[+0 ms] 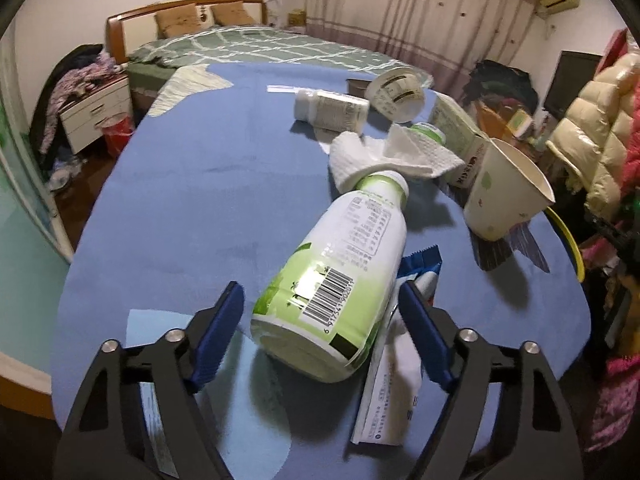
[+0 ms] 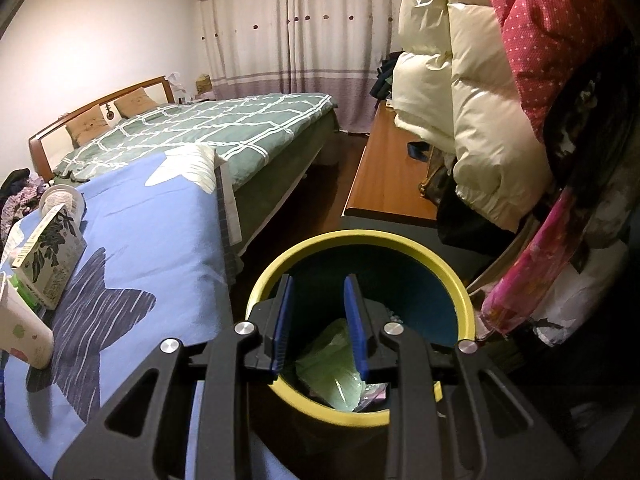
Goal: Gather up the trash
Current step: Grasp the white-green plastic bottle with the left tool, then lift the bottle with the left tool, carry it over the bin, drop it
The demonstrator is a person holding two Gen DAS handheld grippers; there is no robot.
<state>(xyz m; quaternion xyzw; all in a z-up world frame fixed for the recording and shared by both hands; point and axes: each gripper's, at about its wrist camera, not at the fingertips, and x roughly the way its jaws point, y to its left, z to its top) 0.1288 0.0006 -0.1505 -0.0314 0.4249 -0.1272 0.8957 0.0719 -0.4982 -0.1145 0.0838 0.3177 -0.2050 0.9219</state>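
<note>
Risk of rolling the lying green-and-white plastic bottle (image 1: 336, 276) off unclenched left fingers (image 1: 424, 340); right fingers (image 2: 356, 328) parted, empty, above yellow-rimmed bin (image 2: 460, 284).

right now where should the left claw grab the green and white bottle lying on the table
Grip the bottle across its wide lower body, near the barcode, coming in from its base end. It lies on its side with the base toward the left claw, whose fingers already stand open on either side. The neck is narrower and sits under a tissue.
</note>
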